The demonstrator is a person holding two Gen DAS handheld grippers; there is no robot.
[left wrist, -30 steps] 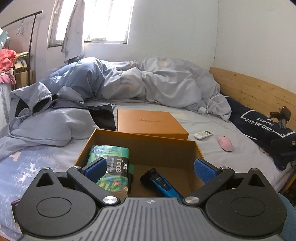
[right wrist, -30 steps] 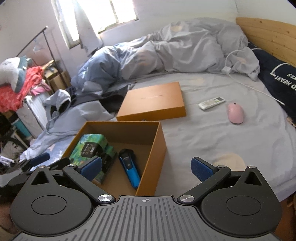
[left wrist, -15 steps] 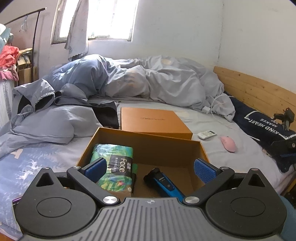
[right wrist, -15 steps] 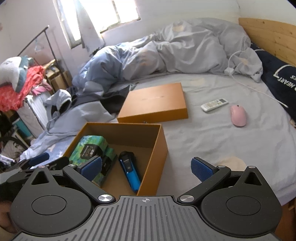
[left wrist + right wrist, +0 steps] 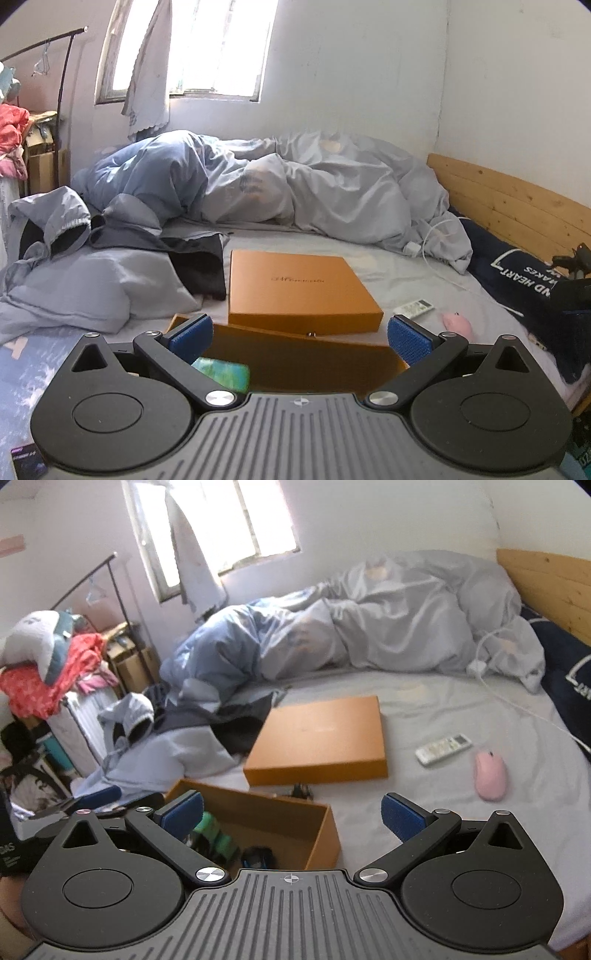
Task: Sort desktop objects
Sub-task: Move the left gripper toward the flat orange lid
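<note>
Both hand-held grippers hang over the near edge of the bed with jaws spread wide and nothing between them: the left hand-held gripper [image 5: 299,334] faces the far wall of the open box [image 5: 303,356], the right hand-held gripper [image 5: 291,812] sits just right of it. Inside the box lie a green pack [image 5: 216,840] and a blue shaver [image 5: 258,854], both largely hidden behind the gripper bodies. Beyond the box, touching or nearly touching its far rim, rests the flat orange lid [image 5: 321,738]. Well to the right, on bare sheet, the white remote [image 5: 443,749] and the pink mouse [image 5: 490,771] lie close together but apart. Whether these two are meant for the box cannot be judged from one view. Risks: the mattress is soft, so a downward press on the rounded, smooth mouse may sink it and let it slip from the pads; the thin remote lies flat and offers little edge; the box wall is light card and could tip or slide if a finger catches its rim; the white cable [image 5: 517,705] trails behind both items and might snag.
</note>
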